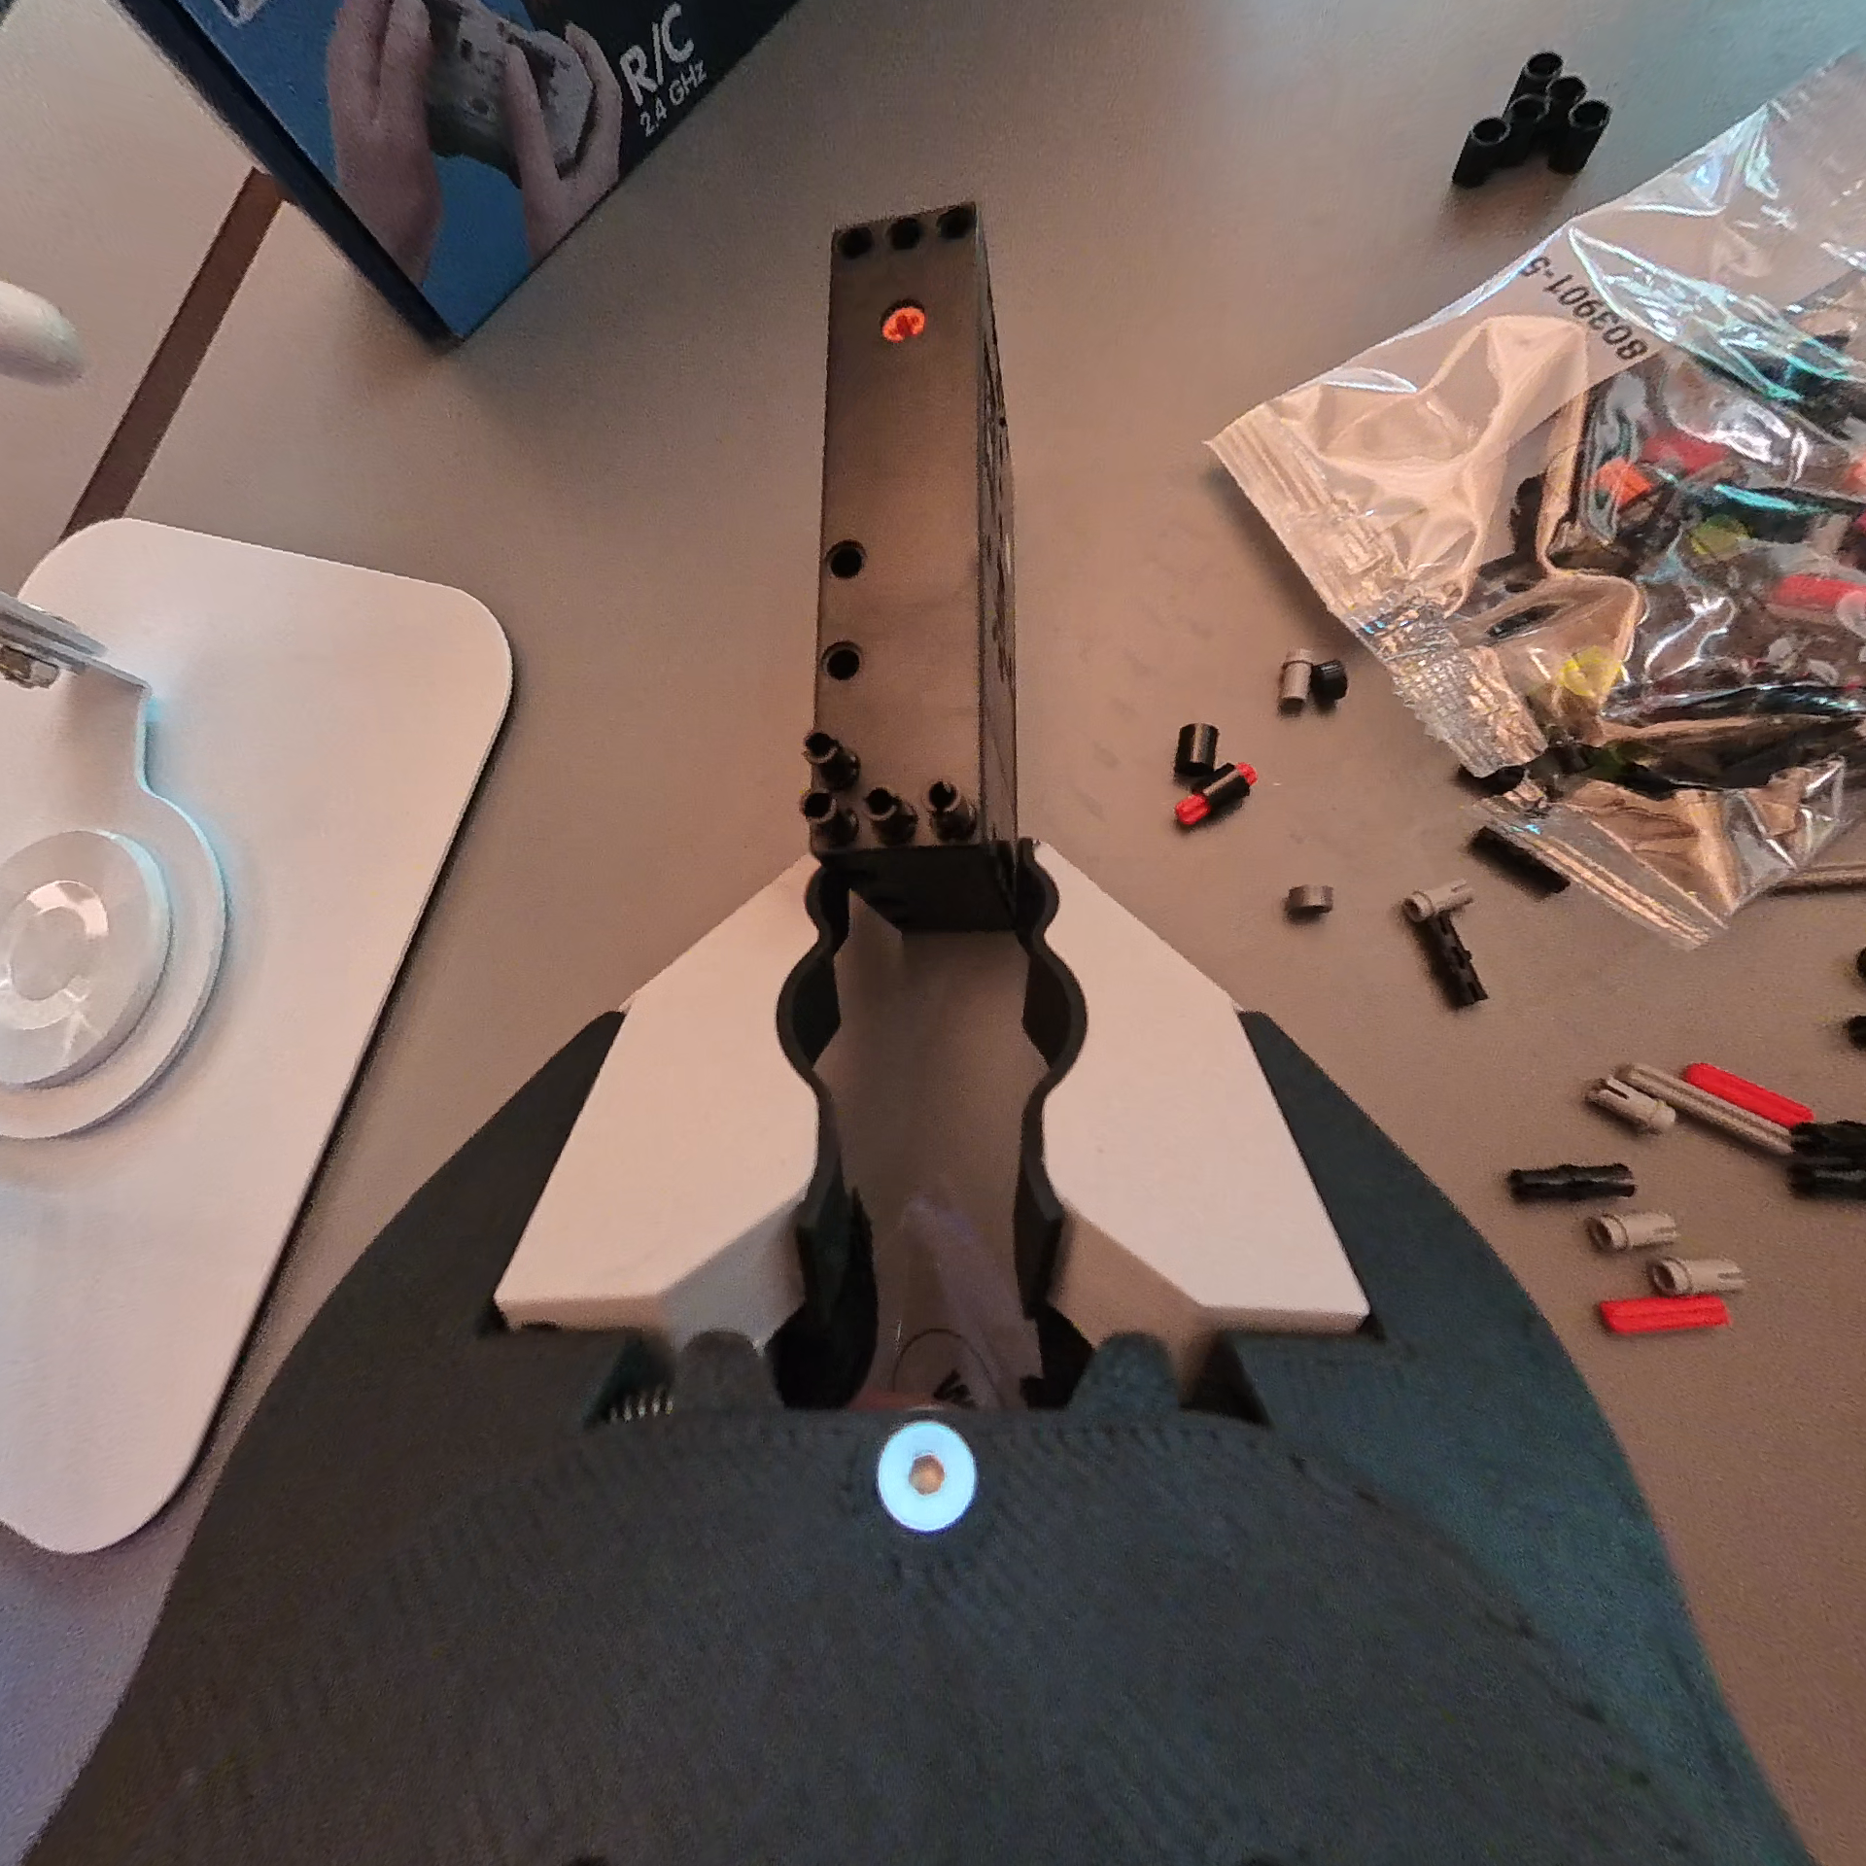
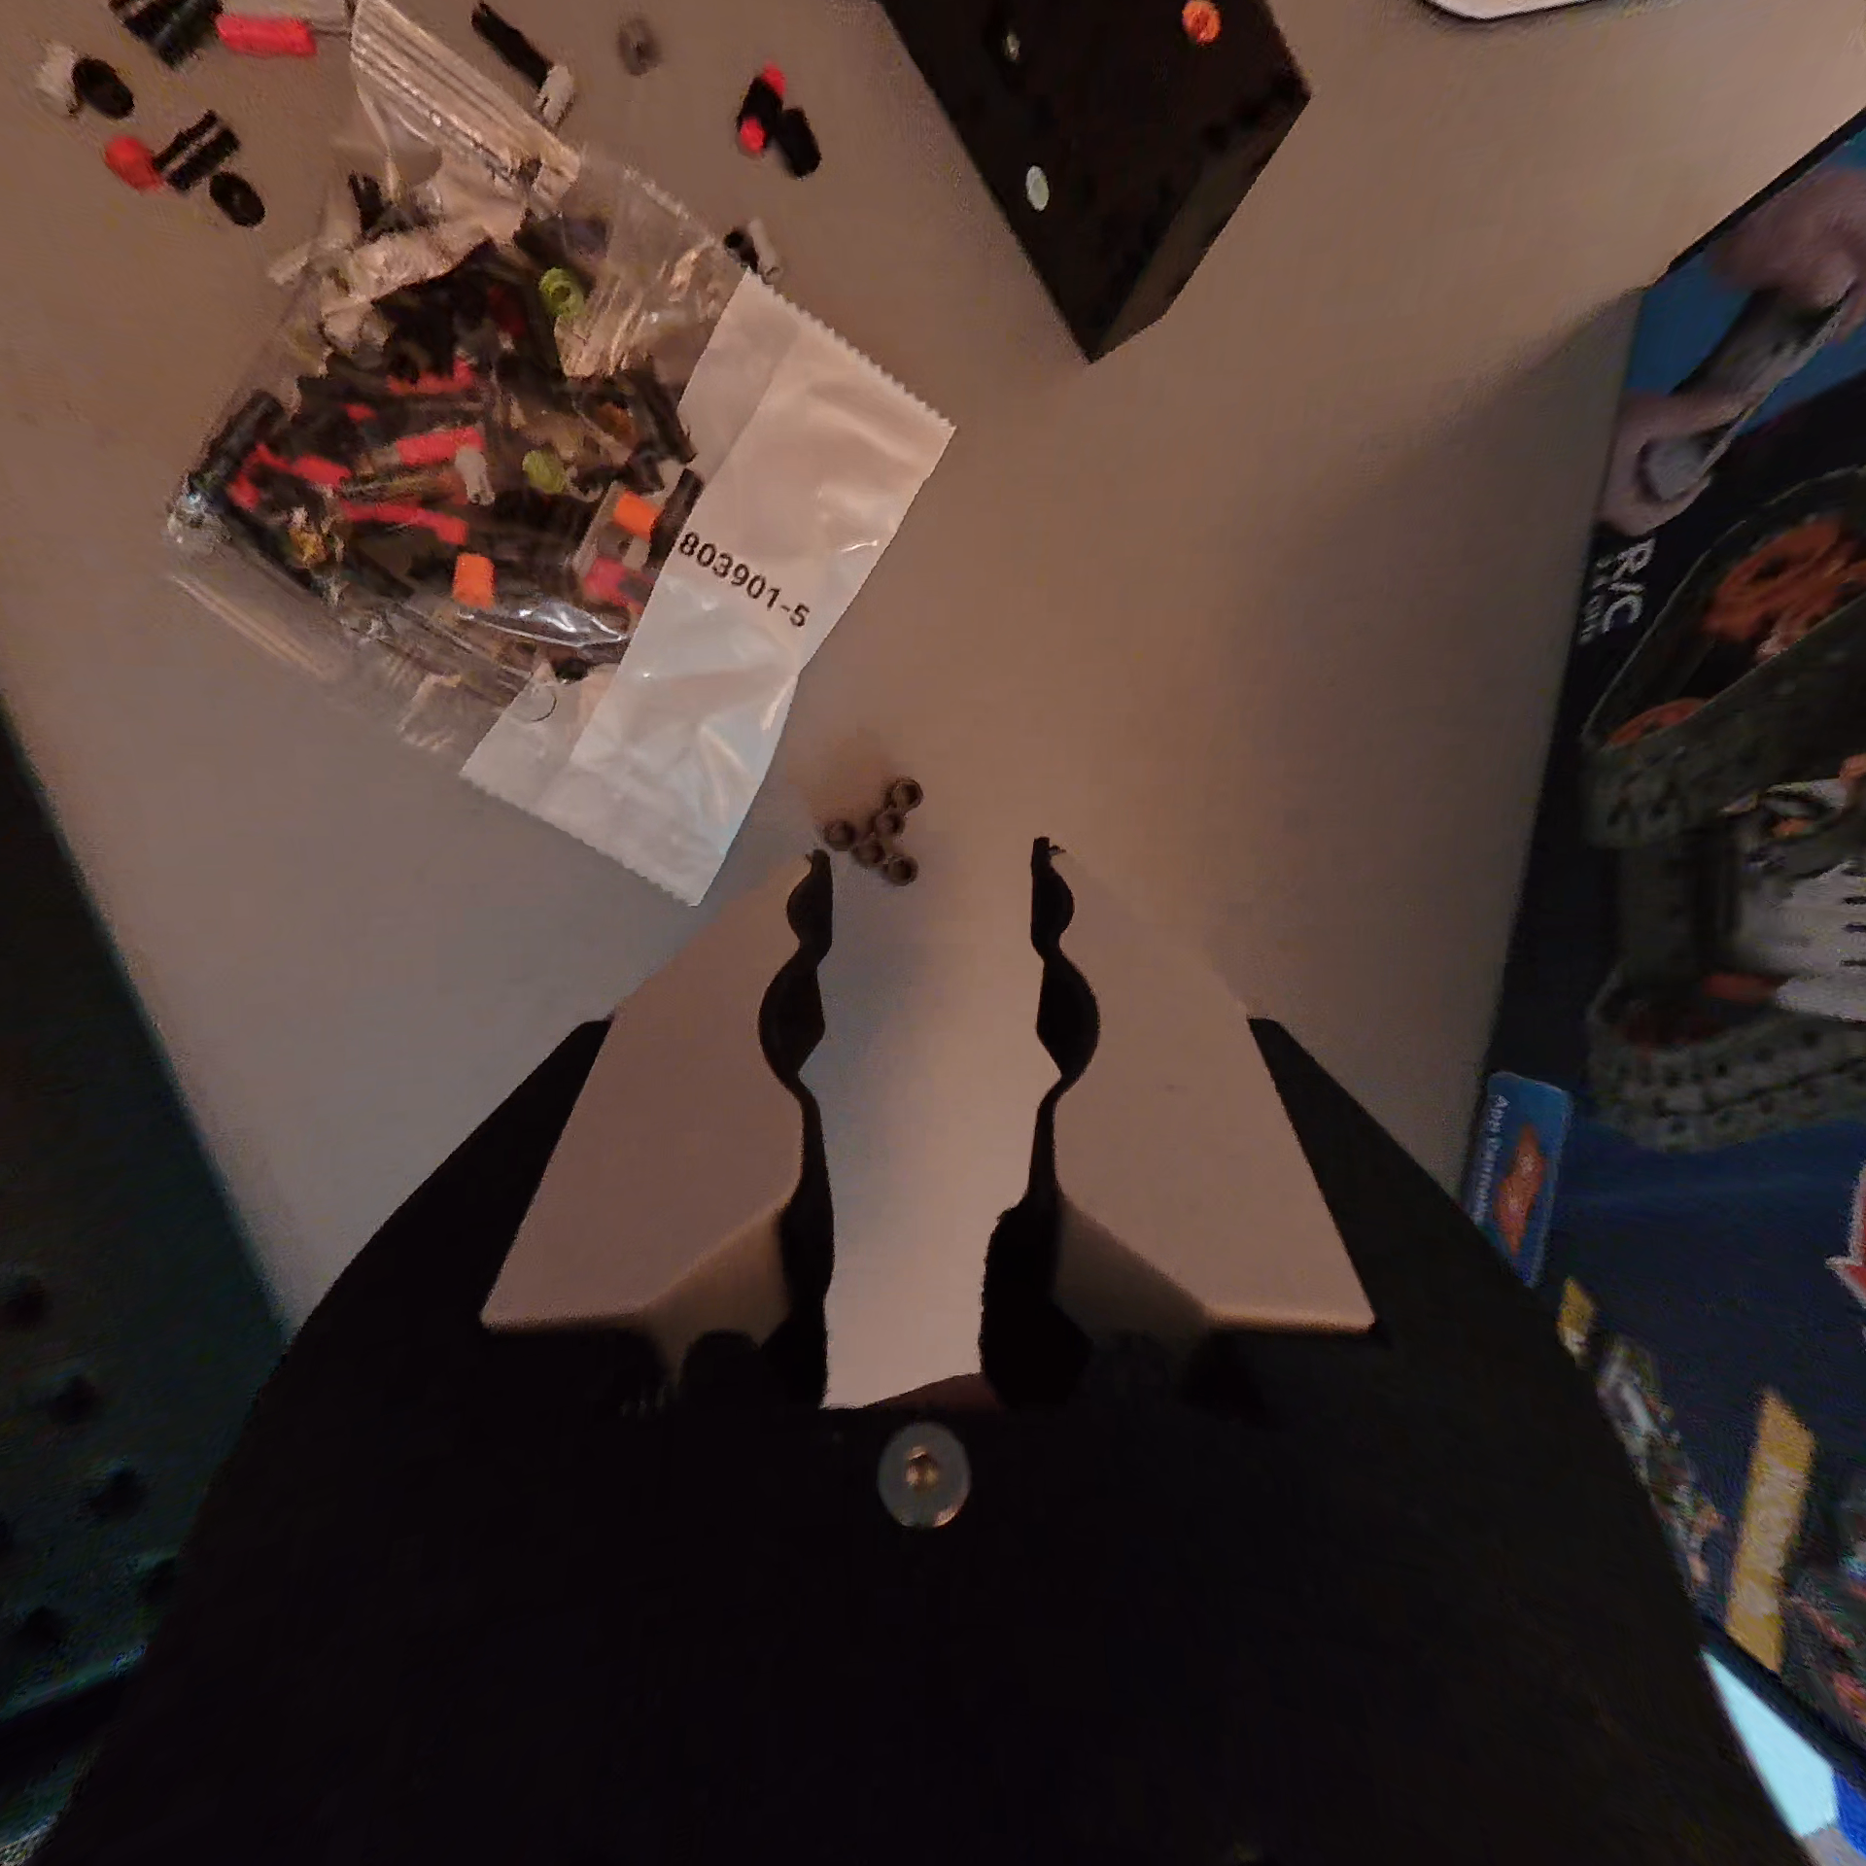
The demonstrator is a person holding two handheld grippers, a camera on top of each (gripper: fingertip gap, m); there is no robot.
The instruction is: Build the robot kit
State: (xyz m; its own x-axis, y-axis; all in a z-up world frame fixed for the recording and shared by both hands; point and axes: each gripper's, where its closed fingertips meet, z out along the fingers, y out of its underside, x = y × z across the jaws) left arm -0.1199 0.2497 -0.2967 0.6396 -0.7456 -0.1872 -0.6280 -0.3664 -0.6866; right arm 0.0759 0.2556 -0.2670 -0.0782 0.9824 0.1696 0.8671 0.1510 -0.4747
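My left gripper (image 1: pixel 929 889) is shut on the near end of a long black block (image 1: pixel 909 525). The block has round holes, several black pins near my fingertips and an orange insert near its far end. It also shows in the right wrist view (image 2: pixel 1101 151) at the top. My right gripper (image 2: pixel 929 858) is open and empty above the table. A small black T-shaped piece with round holes (image 2: pixel 876 833) lies just past its left fingertip. The same piece shows far right in the left wrist view (image 1: pixel 1535 126).
A clear plastic bag of small parts (image 1: pixel 1616 565) (image 2: pixel 485 475) lies on the grey table. Loose red, grey and black pins (image 1: pixel 1676 1202) are scattered nearby. A blue printed box (image 1: pixel 454 131) (image 2: pixel 1737 808) and a white pad with a clear disc (image 1: pixel 252 959) border the area. The tips of one gripper are about 20 cm away from the tips of the other.
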